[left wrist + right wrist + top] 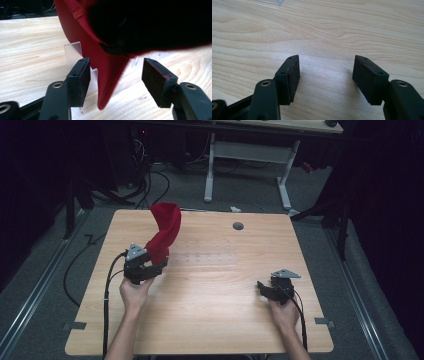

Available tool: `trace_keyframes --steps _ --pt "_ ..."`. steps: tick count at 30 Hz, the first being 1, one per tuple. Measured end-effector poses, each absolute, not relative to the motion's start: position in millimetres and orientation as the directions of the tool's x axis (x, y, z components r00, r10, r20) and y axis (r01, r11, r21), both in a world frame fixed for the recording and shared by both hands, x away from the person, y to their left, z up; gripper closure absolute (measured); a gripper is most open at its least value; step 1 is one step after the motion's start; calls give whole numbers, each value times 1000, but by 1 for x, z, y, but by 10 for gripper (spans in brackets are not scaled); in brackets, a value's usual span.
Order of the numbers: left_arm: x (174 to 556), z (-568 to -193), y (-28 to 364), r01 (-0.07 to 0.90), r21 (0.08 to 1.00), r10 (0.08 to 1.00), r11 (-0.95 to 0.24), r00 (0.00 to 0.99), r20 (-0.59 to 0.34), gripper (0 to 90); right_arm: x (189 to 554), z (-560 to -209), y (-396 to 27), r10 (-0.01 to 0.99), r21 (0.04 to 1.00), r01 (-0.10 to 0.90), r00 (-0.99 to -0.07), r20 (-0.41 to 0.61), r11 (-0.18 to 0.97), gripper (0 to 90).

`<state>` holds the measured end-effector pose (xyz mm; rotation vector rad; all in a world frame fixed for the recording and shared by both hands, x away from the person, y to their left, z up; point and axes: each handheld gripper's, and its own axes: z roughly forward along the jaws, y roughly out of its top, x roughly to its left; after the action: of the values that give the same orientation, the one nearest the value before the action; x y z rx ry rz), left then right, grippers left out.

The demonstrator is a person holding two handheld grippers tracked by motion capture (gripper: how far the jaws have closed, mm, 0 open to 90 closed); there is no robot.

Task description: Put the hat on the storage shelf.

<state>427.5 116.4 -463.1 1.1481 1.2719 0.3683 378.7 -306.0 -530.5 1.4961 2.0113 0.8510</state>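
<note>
The left hand-held gripper (159, 266), seen from the high view, sits at the left of the pale wooden counter (210, 320), its tips at the lower end of a red fabric cap (165, 230) that stands twisted upward above it. A clear, flat plastic sheet (205, 258) lies on the counter just right of the cap. We find the right hand-held gripper (260, 287) at the right of the counter, well apart from the cap, low over bare wood.

In the left gripper view, we see the left hand-held gripper (116, 72) with its jaws standing apart; the red fabric cap (107, 75) hangs between them, its tip near the counter (27, 50), and neither pad presses it.

In the right gripper view, the right hand-held gripper (325, 72) holds its jaws wide apart over the counter (324, 32), with nothing between them.
</note>
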Motion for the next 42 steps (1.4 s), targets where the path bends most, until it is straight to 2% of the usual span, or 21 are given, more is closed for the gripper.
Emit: trace_keyframes --steps 13,28,42 --pt "411 -460 120 373 825 767 424 338 -546 342 379 -531 -306 960 727 655 -280 -19 205 391" --pt "391 -460 134 347 819 759 457 327 -562 349 379 -531 -306 960 727 655 -280 -19 206 391" --pt "370 -469 141 381 799 745 466 319 -586 345 379 -531 -306 960 727 655 -280 -19 205 390"
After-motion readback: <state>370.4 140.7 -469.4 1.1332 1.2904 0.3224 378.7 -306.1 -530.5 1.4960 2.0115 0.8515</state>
